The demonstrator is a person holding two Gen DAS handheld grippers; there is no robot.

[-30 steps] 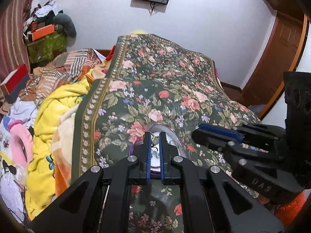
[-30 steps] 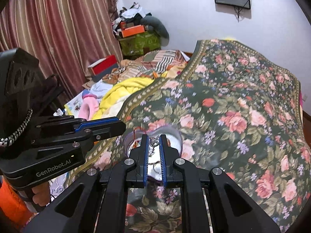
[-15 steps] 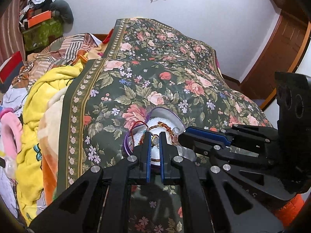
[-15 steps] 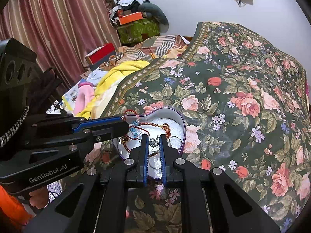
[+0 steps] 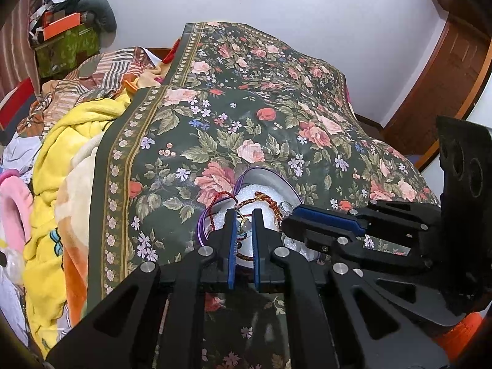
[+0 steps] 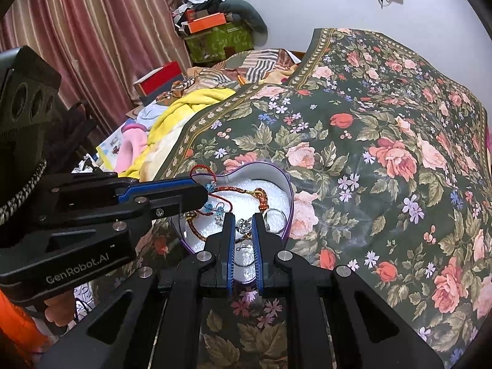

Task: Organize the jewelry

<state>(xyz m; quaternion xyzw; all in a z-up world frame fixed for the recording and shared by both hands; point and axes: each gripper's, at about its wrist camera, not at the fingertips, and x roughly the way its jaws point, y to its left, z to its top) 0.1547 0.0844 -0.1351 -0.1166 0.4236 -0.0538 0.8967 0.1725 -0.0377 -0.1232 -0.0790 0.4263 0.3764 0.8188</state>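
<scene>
Left wrist view: left gripper [image 5: 244, 220] has dropped closer to the heart-shaped box [image 5: 267, 176] on the floral bedspread [image 5: 246, 117], jaws closed, apparently empty. Right wrist view shows more: right gripper [image 6: 244, 226] closed too, over a silver ring [image 6: 274, 216], red cord bracelet [image 6: 246, 190], blue beads [image 6: 209, 187].

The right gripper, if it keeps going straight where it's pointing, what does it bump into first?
Probably the small silver charm lying just ahead of the right gripper, inside the heart-shaped box. Depth is hard to judge, so it might reach the box's white padding instead.
</scene>
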